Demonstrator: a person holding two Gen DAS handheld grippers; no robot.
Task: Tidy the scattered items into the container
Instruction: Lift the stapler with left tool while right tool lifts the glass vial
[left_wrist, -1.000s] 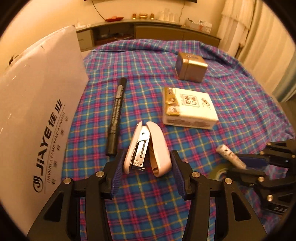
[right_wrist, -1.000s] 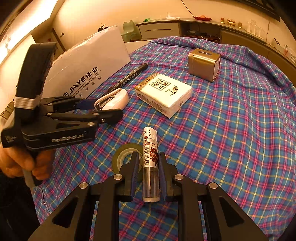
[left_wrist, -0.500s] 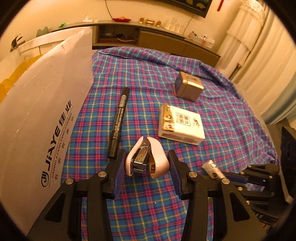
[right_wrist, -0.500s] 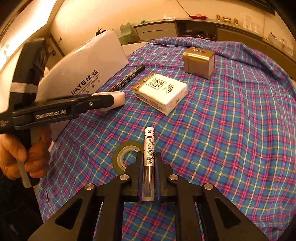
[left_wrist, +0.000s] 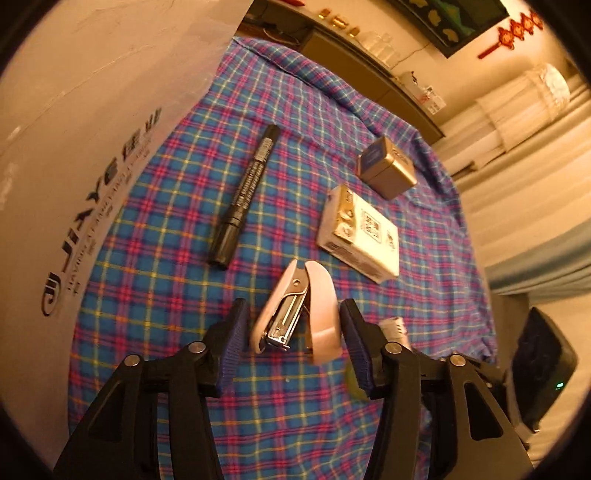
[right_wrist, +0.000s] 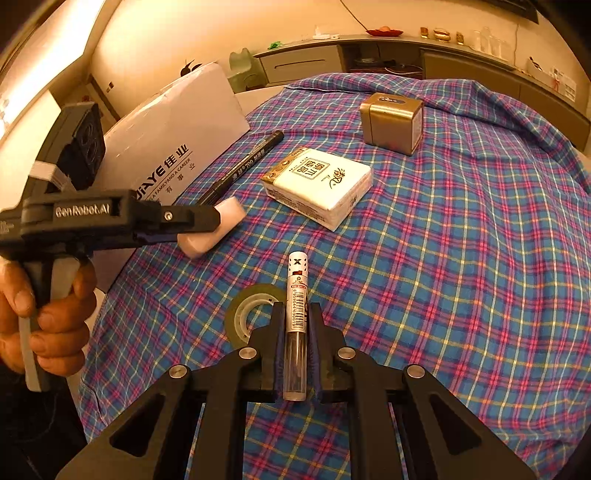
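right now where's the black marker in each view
Left wrist: black marker upper centre-left, lying diagonally beside the white box.
Right wrist: marker left of centre, along the box's edge.
Shared landmark: tissue pack, just right of the marker.

On the plaid cloth (right_wrist: 461, 258) there is one stapler (left_wrist: 299, 314), one black marker (left_wrist: 245, 195), one tissue pack (right_wrist: 317, 184) and one gold tin (right_wrist: 391, 122). There is also one tape roll (right_wrist: 247, 314) and one lead tube (right_wrist: 297, 317). One white box (right_wrist: 173, 136) stands at the cloth's edge, and two grippers are in view.
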